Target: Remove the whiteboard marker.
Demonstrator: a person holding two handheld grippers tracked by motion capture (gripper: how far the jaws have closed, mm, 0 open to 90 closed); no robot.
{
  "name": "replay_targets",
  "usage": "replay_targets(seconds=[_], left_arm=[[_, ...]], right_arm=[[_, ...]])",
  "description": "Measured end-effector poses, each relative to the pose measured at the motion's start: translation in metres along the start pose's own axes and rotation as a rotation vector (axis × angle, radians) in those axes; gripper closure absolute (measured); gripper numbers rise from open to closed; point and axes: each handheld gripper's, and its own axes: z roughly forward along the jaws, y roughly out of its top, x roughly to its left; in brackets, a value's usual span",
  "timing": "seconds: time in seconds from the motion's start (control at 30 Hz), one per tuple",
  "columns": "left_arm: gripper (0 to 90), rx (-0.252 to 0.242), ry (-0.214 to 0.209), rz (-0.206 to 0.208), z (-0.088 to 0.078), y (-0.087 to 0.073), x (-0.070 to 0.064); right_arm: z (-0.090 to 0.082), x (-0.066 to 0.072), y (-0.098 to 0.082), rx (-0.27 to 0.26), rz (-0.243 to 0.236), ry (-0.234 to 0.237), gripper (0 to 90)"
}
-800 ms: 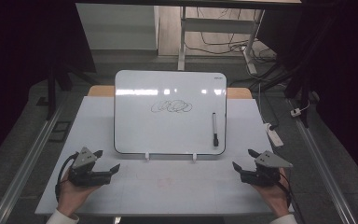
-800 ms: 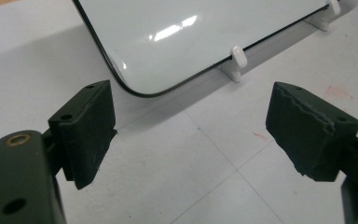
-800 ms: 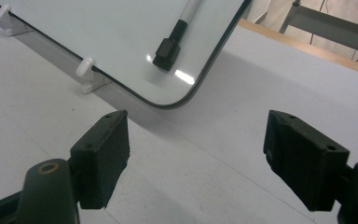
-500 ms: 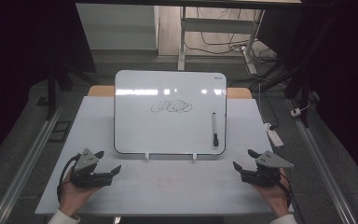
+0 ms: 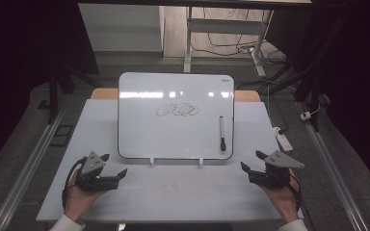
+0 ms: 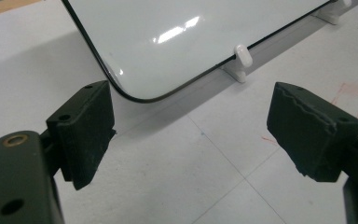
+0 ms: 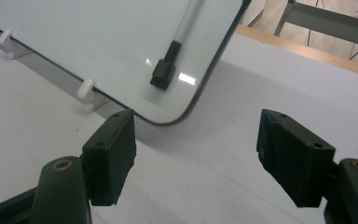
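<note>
Leaning on two small white clips (image 5: 200, 162) at its near edge, a whiteboard (image 5: 173, 130) stands tilted at the middle of the white table (image 5: 173, 192), its face toward the person. A black scribble of loops (image 5: 177, 110) sits in its upper middle, and a marker (image 5: 221, 133) with a white barrel and black cap clings to its right side, cap at the near end.

The left gripper (image 5: 113, 166) rests in the person's left hand (image 5: 77, 199) near the table's near left corner, just off the board's near left corner and apart from it. Its jaws are spread wide with nothing between them. The right gripper (image 5: 253, 161) sits in the right hand (image 5: 282, 197) near the near right corner, likewise spread and empty, apart from the board.

The high view gives the whole layout, the scribble and a white power strip (image 5: 282, 139) off the table's right edge. The left gripper view (image 6: 191, 135) adds what that view is too far to show: the board's rounded black-rimmed corner (image 6: 135, 93), one clip (image 6: 242, 58) up close, and faint red marks (image 6: 352, 91) on the table. The right gripper view (image 7: 196, 151) shows the marker's cap (image 7: 162, 73) against the board, with both clips (image 7: 86, 91) at its left.
</note>
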Motion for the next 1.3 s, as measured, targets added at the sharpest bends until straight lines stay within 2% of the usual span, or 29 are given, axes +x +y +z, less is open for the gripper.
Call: replay_targets(seconds=[0.3,0.47,0.63,0.87,1.0,1.1,1.23,1.3], left_arm=[[15.5,0.003,0.004,0.015,0.003,0.001,-0.001],[15.4,0.000,0.007,0.022,0.003,0.001,-0.002],[15.4,-0.006,0.006,0.021,0.001,-0.001,-0.001],[15.4,-0.009,-0.001,0.027,0.001,-0.002,-0.002],[15.4,-0.008,-0.003,0.032,0.001,-0.003,-0.002],[15.4,-0.010,-0.002,0.036,0.000,-0.003,-0.003],[15.4,-0.011,0.000,0.043,-0.001,-0.005,-0.003],[15.4,-0.013,0.000,0.043,-0.001,-0.006,-0.003]], right_arm=[[0.019,0.008,0.034,0.007,-0.003,-0.018,28.9],[0.038,0.012,0.059,0.013,0.005,-0.033,31.7],[0.061,0.018,0.077,0.028,0.013,-0.072,34.1],[0.088,0.028,0.090,0.054,0.010,-0.143,39.6],[0.100,0.031,0.095,0.066,0.021,-0.187,47.0],[0.105,0.033,0.097,0.071,0.036,-0.201,52.6],[0.113,0.035,0.099,0.093,0.033,-0.256,60.5],[0.118,0.033,0.099,0.110,0.056,-0.266,62.8]])
